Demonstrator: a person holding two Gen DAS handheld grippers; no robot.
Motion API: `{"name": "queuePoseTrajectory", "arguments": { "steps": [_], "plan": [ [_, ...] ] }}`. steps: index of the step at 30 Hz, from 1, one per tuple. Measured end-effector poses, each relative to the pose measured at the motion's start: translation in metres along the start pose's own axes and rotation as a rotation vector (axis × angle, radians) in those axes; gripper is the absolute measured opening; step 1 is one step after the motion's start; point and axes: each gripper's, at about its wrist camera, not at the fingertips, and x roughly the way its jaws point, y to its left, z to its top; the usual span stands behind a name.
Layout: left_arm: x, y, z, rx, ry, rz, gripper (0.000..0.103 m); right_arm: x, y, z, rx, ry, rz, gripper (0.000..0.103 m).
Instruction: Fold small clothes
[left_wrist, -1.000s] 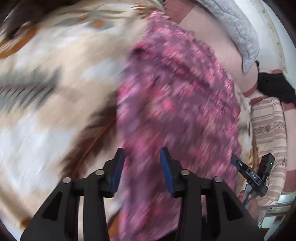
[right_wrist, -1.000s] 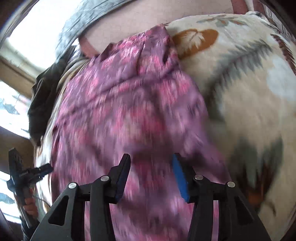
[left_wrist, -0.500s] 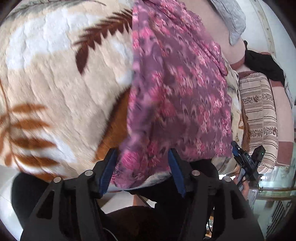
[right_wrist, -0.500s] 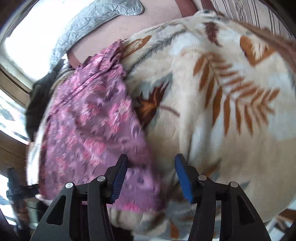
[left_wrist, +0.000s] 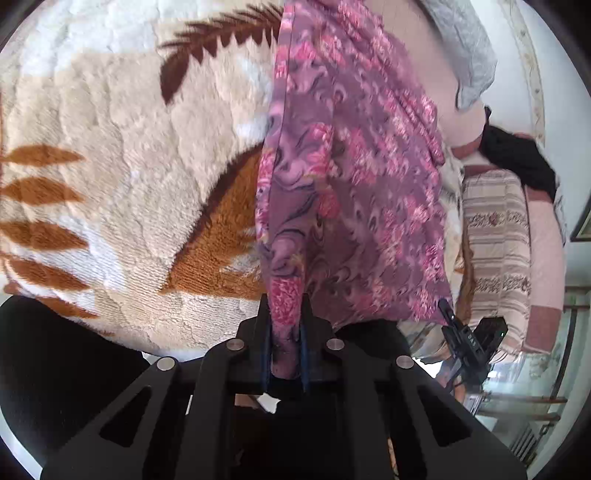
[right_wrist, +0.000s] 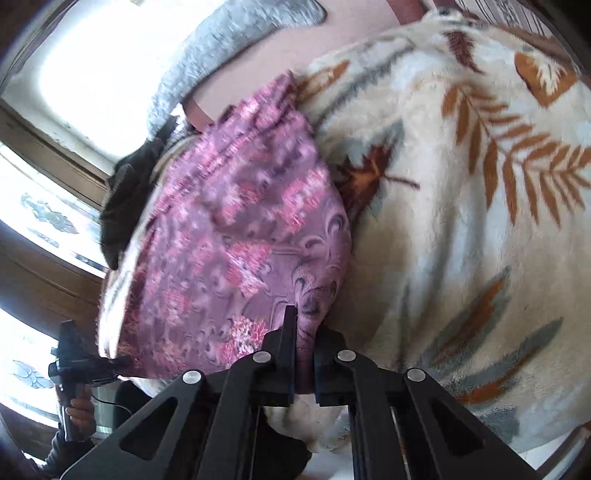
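The purple floral garment (left_wrist: 354, 177) lies flat on the leaf-patterned blanket (left_wrist: 122, 147), its near hem at the blanket's front edge. Half a second ago both claws stood apart over that hem; now the left claw (left_wrist: 284, 332) is closing, with the hem's left corner bunched between its pads, and the right claw (right_wrist: 304, 354) is clamped on the right corner. Judgement: both corners are secured, so the hem can be carried toward the garment's far end for a fold.
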Motion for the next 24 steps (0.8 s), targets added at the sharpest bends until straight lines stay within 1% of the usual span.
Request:
{"name": "queuePoseTrajectory", "arguments": {
  "steps": [6, 12, 19, 24],
  "plan": [
    [-0.029, -0.015, 0.005, 0.034, -0.064, -0.09, 0.009, -0.014, 0.016, 0.014, 0.037, -0.059, 0.104, 0.005],
    [-0.05, -0.028, 0.025, 0.04, -0.116, -0.17, 0.009, -0.013, 0.029, 0.036, 0.1, -0.104, 0.224, 0.005],
    [-0.066, -0.042, 0.066, 0.05, -0.182, -0.23, 0.009, -0.002, 0.05, 0.074, 0.132, -0.154, 0.308, 0.005],
    [-0.073, -0.046, 0.11, 0.016, -0.239, -0.255, 0.009, 0.015, 0.061, 0.11, 0.151, -0.196, 0.325, 0.005]
  ]
}}
